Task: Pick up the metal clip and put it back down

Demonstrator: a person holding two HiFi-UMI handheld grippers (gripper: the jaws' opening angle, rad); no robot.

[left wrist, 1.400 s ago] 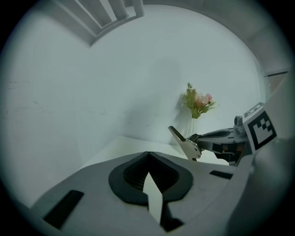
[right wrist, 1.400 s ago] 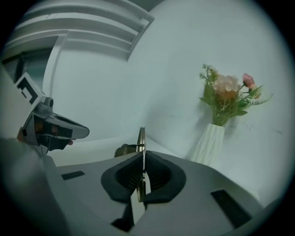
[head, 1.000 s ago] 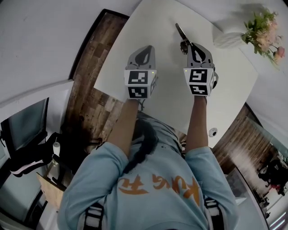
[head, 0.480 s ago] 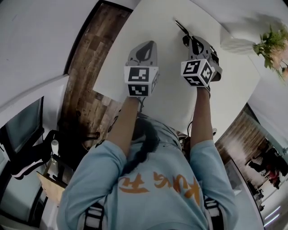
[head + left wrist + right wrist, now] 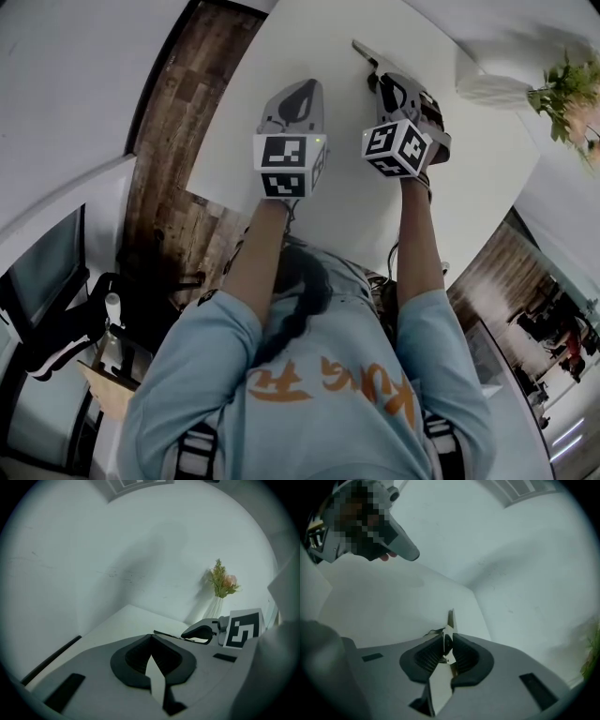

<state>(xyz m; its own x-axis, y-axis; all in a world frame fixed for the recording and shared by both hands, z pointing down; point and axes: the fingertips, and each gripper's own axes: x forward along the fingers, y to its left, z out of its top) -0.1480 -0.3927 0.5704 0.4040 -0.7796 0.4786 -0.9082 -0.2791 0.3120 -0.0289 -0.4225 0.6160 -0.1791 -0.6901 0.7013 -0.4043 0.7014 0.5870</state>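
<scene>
Lowered right tongs (image 5: 446, 641), just opening, straddle metal clip (image 5: 450, 619).

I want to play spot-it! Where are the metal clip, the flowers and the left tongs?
metal clip (image 5: 364, 53), head view, middle of its thin strip.
flowers (image 5: 228, 580), left gripper view, on the pink bloom.
left tongs (image 5: 151, 638), left gripper view, where the two tips meet.

A thin, shiny metal clip (image 5: 450, 619) stood between the ribbed black rubbery pads (image 5: 426, 657) of the matt grey plastic right gripper (image 5: 447, 641), its jaws just opening, above a smooth matt white table (image 5: 309, 47), with grainy wood floor (image 5: 173, 159) left of the left gripper (image 5: 298, 94).
</scene>
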